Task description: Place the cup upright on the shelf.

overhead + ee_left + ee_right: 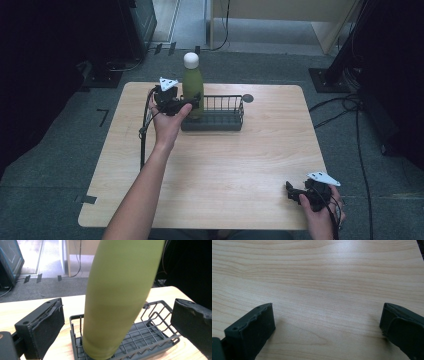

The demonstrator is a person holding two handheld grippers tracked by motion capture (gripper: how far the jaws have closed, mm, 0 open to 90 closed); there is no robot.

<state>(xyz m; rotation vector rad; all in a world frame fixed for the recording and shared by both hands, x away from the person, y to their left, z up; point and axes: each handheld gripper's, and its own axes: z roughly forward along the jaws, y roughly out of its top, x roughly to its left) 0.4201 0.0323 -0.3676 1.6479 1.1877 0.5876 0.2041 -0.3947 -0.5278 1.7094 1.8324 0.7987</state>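
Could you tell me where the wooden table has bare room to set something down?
The wooden table is bare between the dark wire basket and the right gripper. The basket's left end is crowded by the green bottle and left gripper.

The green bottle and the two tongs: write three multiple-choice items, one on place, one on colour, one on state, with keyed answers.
1. Where does the green bottle stand?
A. In the left end of the wire basket
B. On the bare table beside the basket
C. On the floor

2. What colour is the bottle's cap?
A. Black
B. White
C. Red

3. How are the left tongs?
A. Shut on the bottle
B. Lying on the table
C. Open, one jaw either side of the bottle

Answers: 1 A, its base sits on the basket floor in the left gripper view; 2 B, the high view shows a white cap; 3 C, gaps show between each jaw and the bottle.
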